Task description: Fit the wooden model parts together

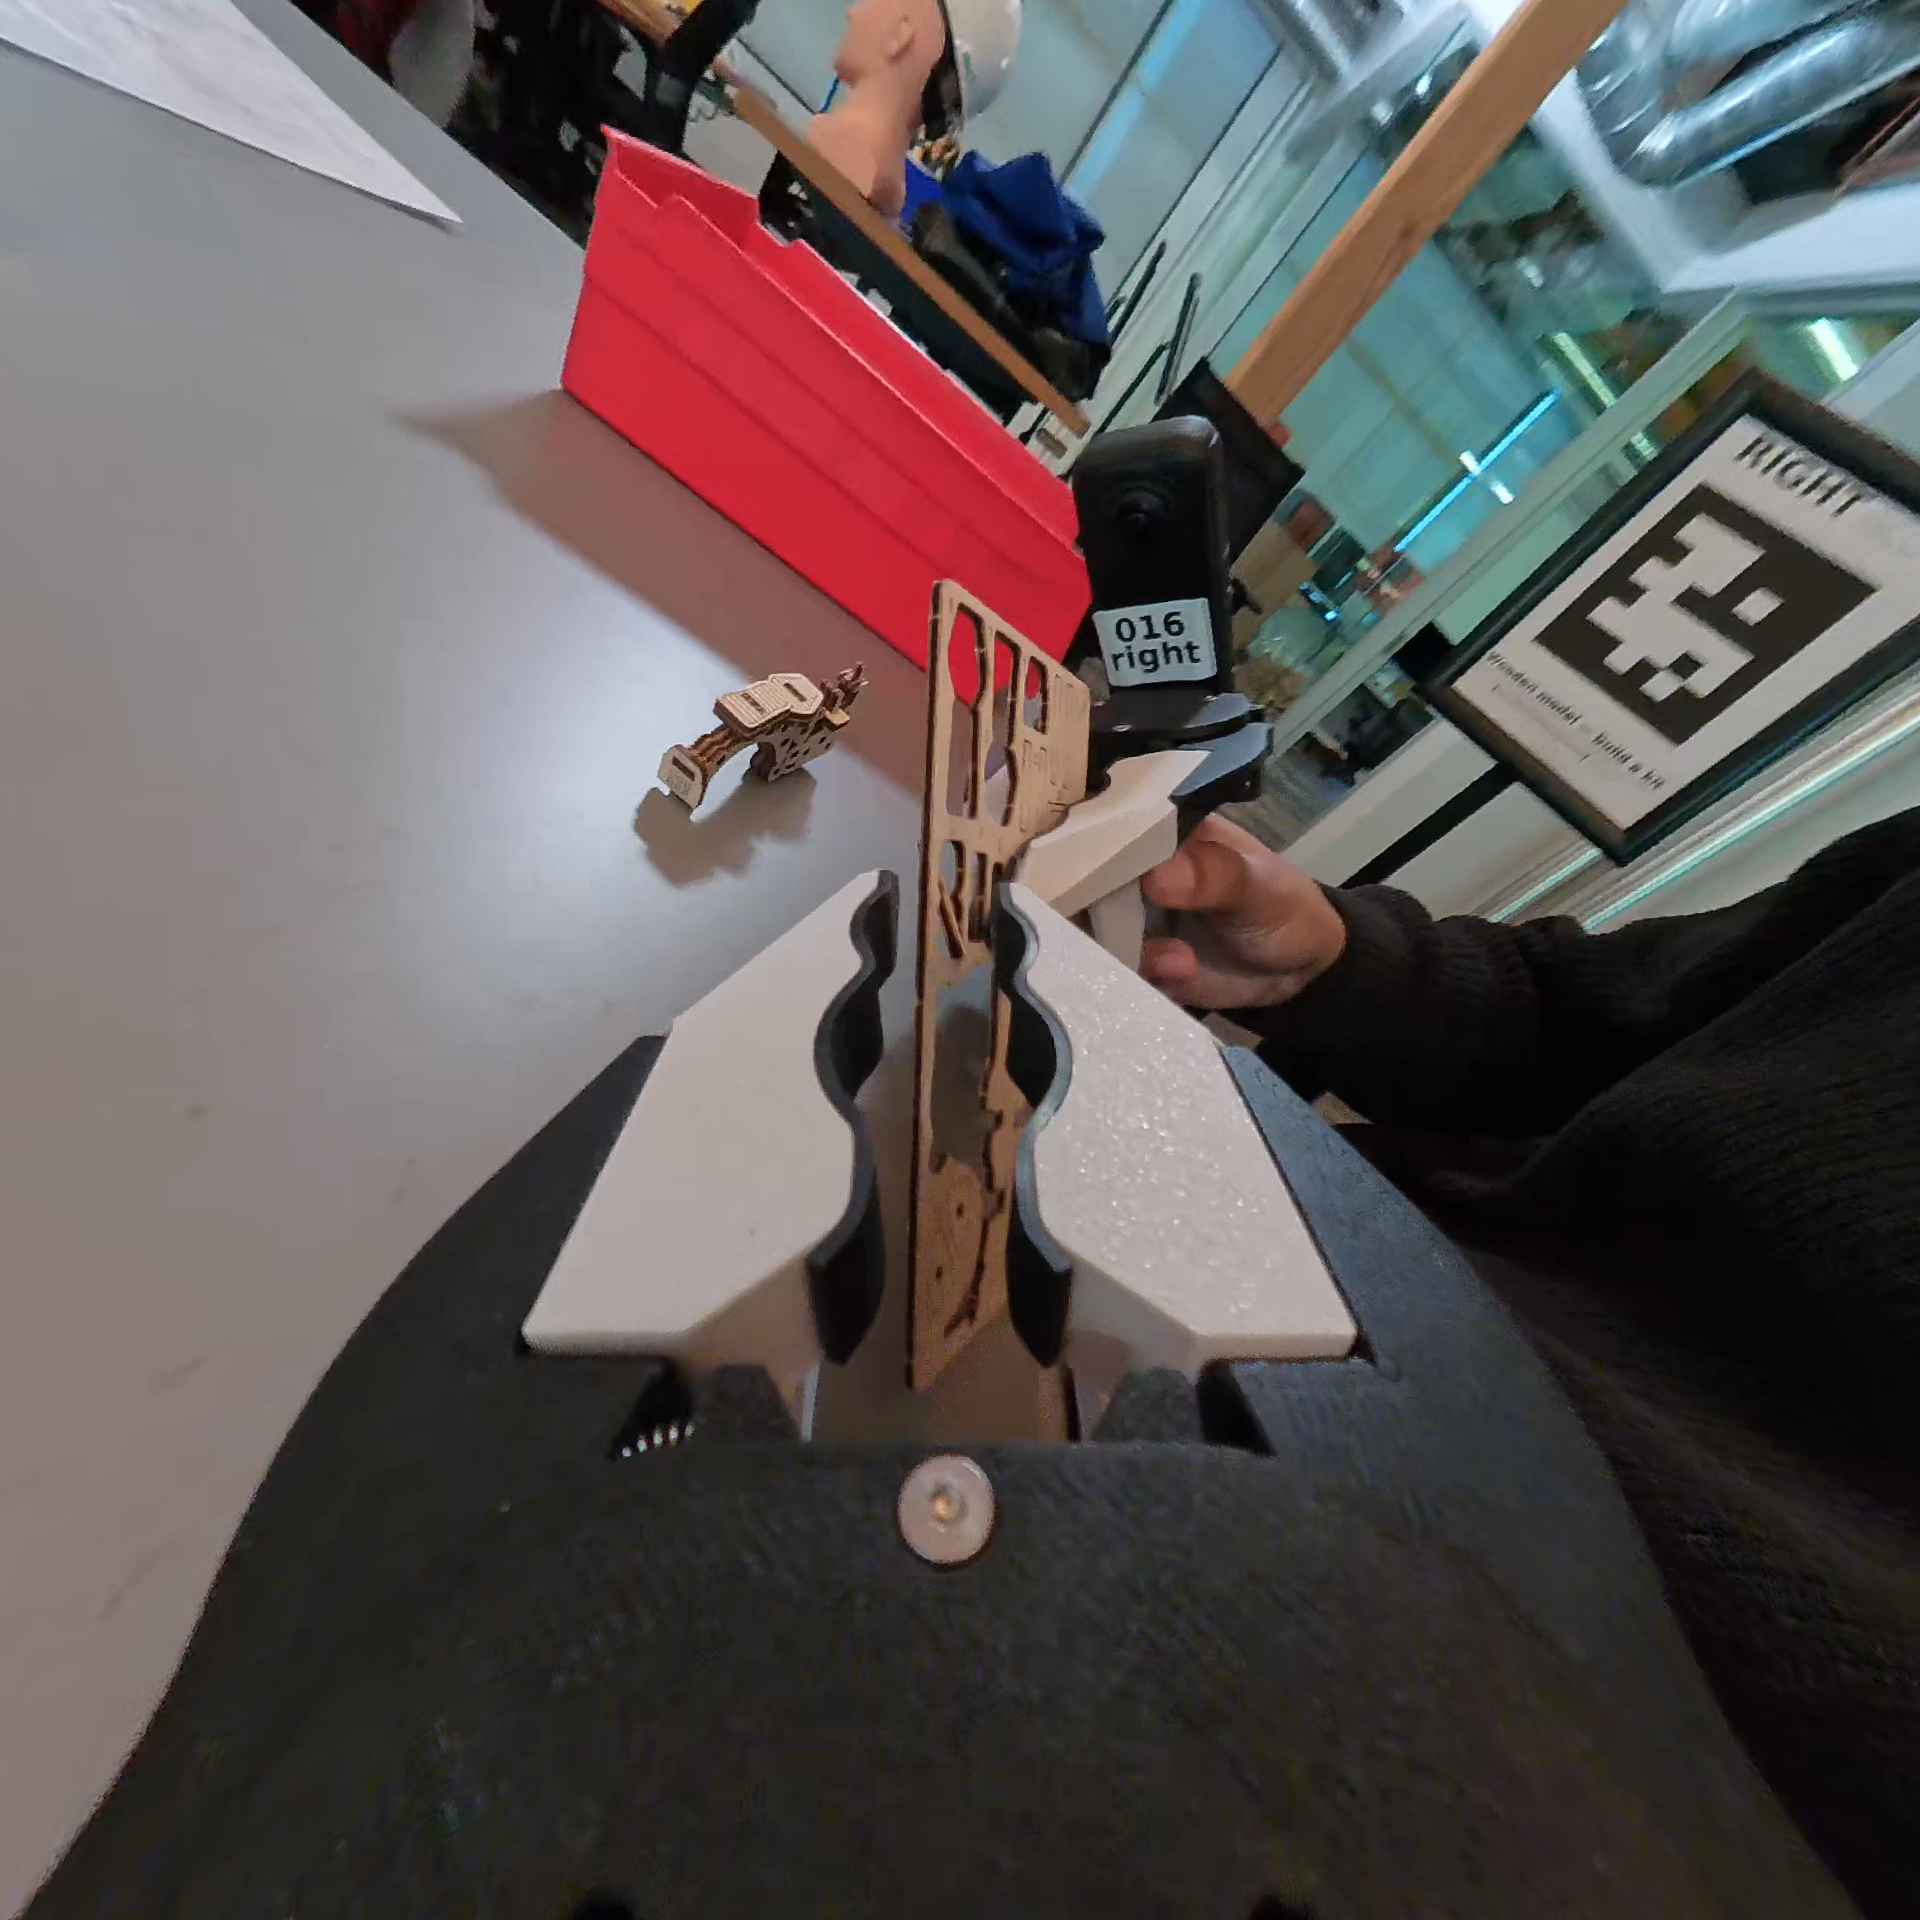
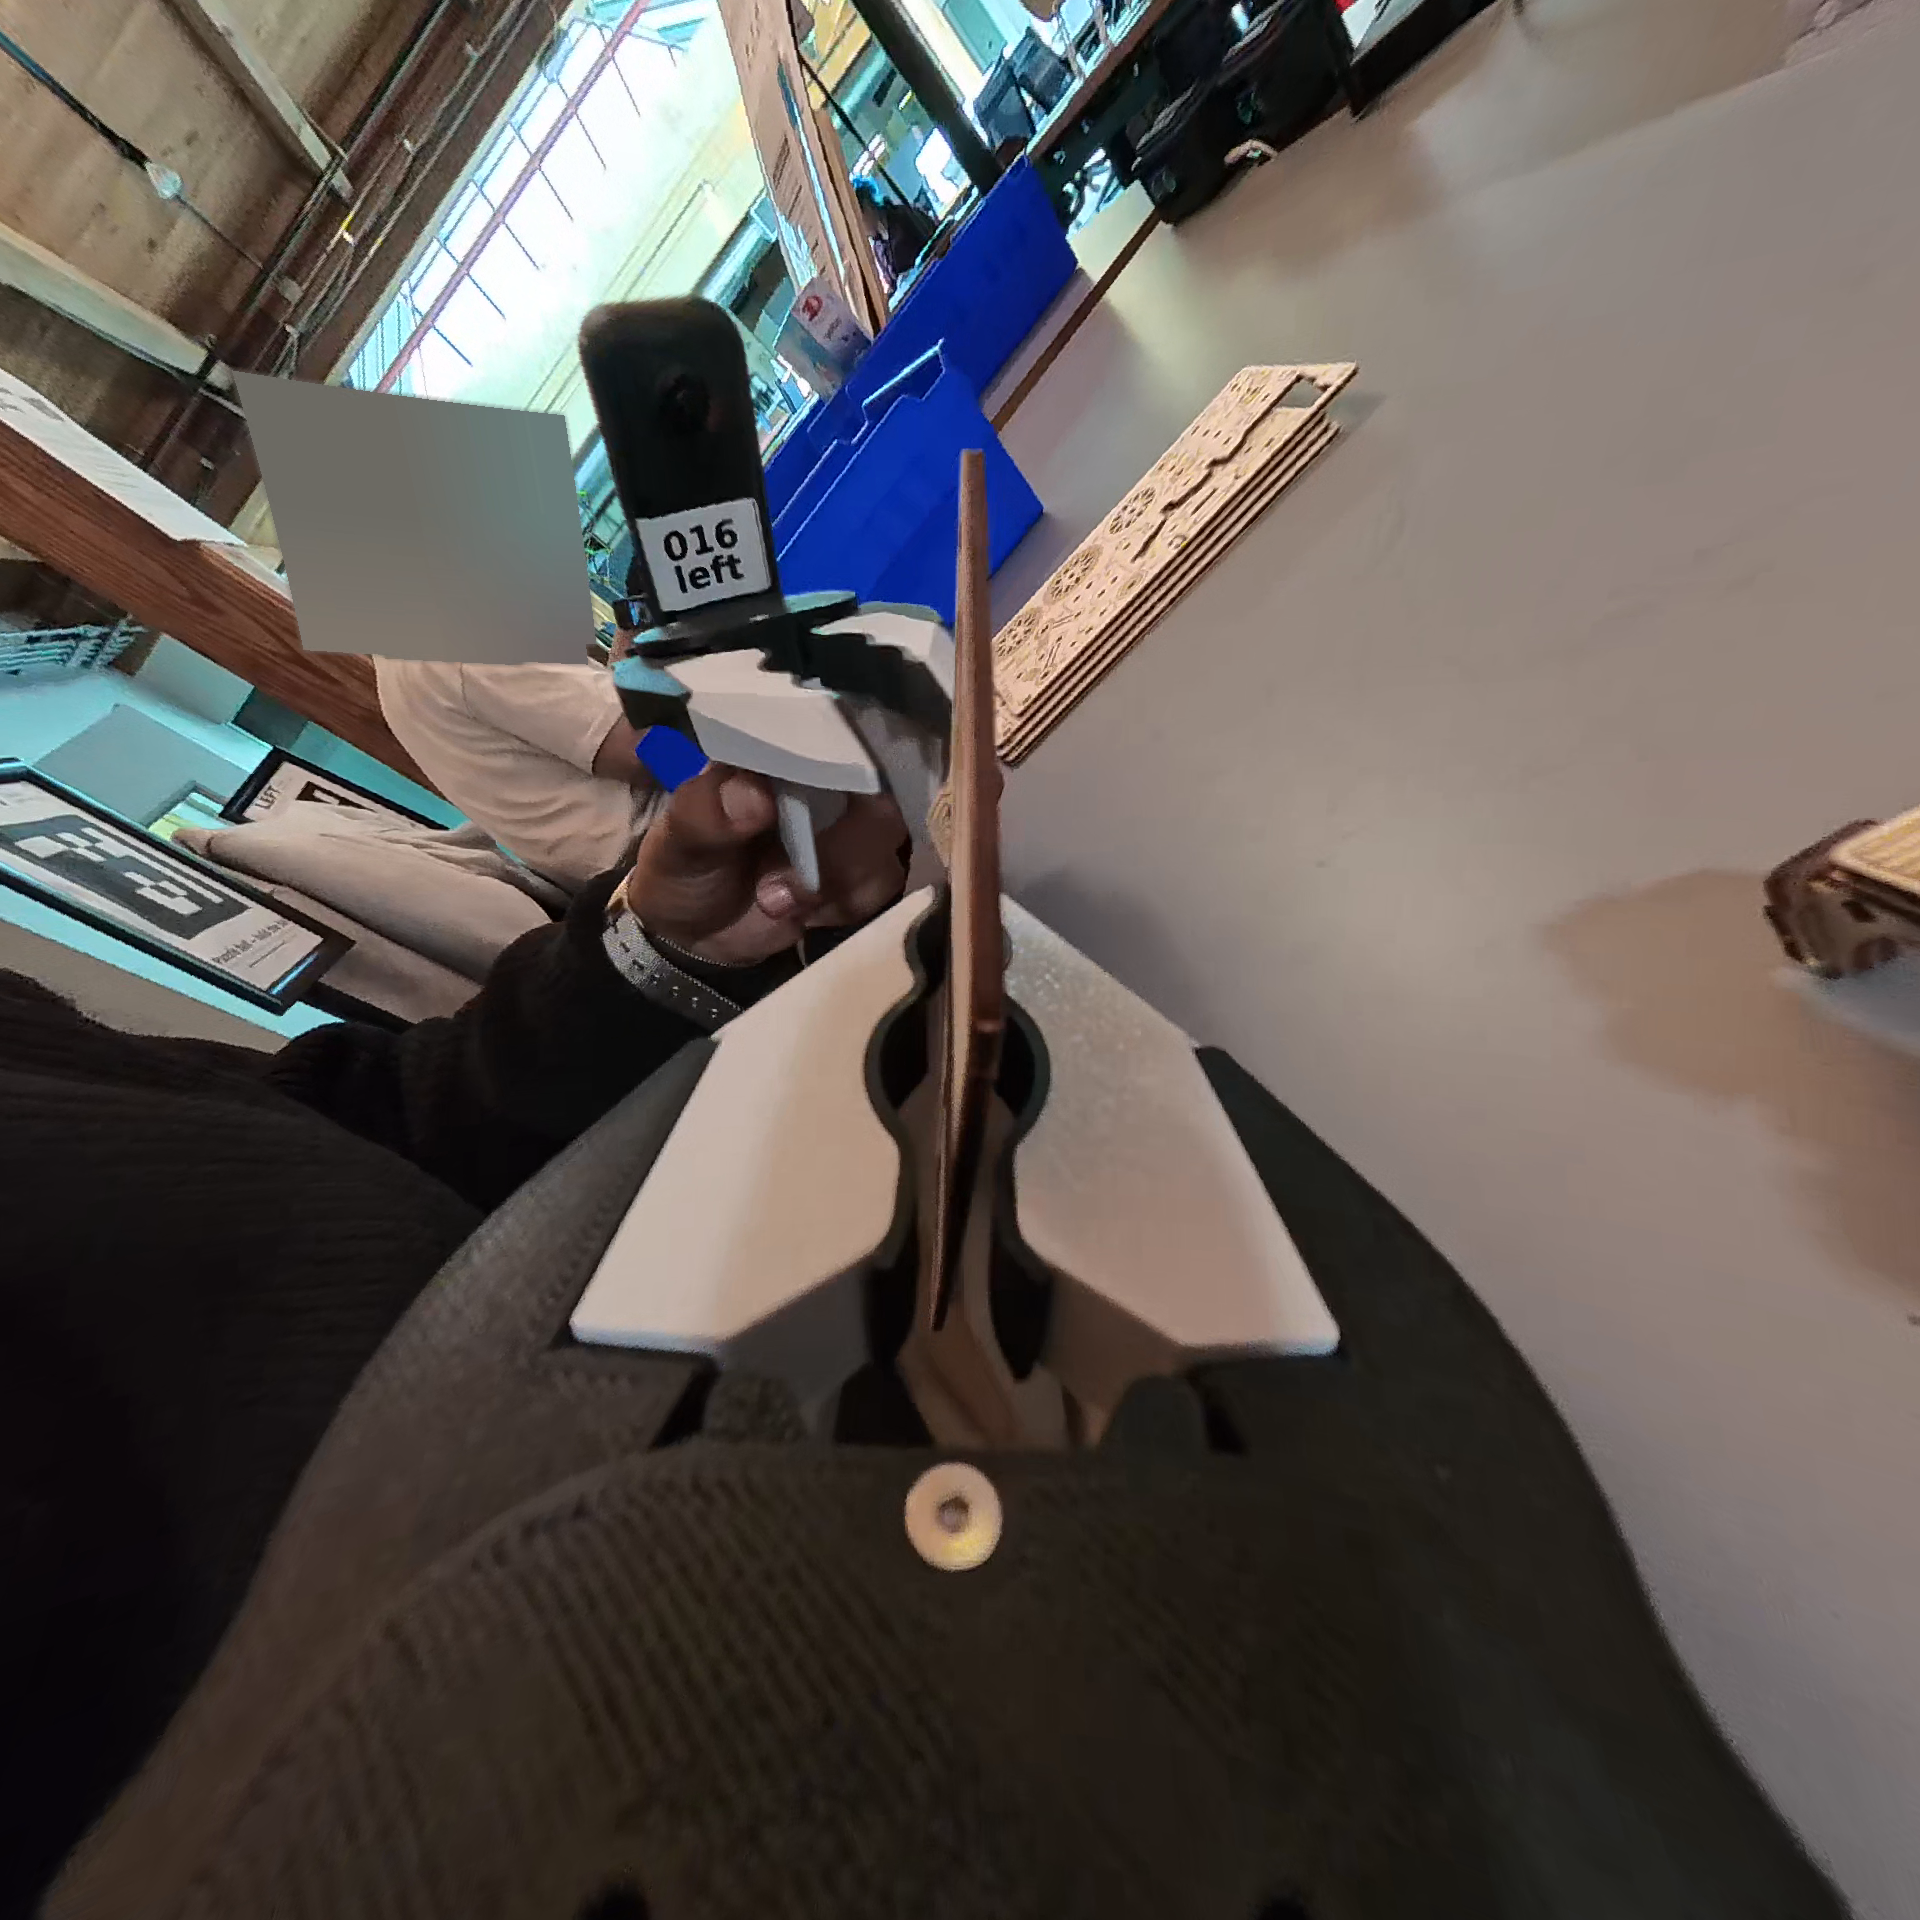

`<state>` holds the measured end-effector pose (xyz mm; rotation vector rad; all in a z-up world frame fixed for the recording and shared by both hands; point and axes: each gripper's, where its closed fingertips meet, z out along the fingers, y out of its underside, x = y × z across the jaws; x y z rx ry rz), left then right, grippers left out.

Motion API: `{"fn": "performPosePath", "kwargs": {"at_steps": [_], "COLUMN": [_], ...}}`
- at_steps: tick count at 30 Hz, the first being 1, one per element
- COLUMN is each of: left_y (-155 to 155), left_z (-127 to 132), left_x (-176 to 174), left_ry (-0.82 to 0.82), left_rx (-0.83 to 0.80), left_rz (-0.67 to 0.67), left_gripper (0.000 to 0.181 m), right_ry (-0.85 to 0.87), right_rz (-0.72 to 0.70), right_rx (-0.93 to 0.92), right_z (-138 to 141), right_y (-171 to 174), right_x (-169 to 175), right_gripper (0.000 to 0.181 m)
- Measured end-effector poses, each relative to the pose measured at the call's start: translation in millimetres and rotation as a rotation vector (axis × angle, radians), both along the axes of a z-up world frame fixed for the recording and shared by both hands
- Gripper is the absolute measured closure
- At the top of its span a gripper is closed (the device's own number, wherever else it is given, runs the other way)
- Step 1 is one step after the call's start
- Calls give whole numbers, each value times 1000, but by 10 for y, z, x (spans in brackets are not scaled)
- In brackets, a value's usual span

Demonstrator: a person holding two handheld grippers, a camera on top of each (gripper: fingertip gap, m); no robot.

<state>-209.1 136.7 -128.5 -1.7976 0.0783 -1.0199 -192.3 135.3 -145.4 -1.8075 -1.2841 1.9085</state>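
A thin laser-cut wooden sheet [image 1: 961, 883] with several cut-out holes stands upright above the grey table [image 1: 260, 727]. My left gripper [image 1: 945, 894] is shut on its near edge. My right gripper [image 2: 966, 925] is shut on the same sheet [image 2: 971, 675], which shows edge-on in the right wrist view. Each gripper shows in the other's view, clasping the sheet's far side: the right one [image 1: 1081, 831] and the left one [image 2: 904, 717]. A small partly built wooden model [image 1: 764, 727] stands on the table left of the sheet; it also shows at the right edge of the right wrist view [image 2: 1849, 904].
A red bin [image 1: 790, 416] stands behind the model. A stack of uncut wooden sheets [image 2: 1164, 561] lies beside a blue bin [image 2: 914, 457]. A white paper [image 1: 229, 104] lies far left. Black-sleeved arms [image 1: 1558, 1091] hold the grippers. A person in white sits behind the left gripper. Left and right tips are no more than a few centimetres apart.
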Motion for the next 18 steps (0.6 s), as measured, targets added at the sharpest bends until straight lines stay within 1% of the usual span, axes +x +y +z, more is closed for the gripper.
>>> {"fn": "performPosePath", "kwargs": {"at_steps": [3, 8, 12, 15, 18], "left_y": [-25, -35, -29, -24, -16], "left_z": [-31, -82, -90, -92, -63], "left_x": [-21, 86, 85, 81, 58], "left_ry": [-35, -65, -66, -77, -94], "left_rx": [-24, -57, -61, -66, -56], "left_rz": [-22, -74, -70, -65, -50], "left_gripper": [165, 168, 174, 174, 168], "right_ry": [6, 13, 19, 18, 18], "right_rz": [-8, 0, 11, 9, -13], "right_rx": [-9, -17, -20, -20, -12], "right_z": [10, 13, 21, 14, 10], "right_y": [45, 29, 1, 2, 44], "right_x": [11, 9, 6, 5, 6], "right_gripper": [180, 179, 179, 179, 180]}}
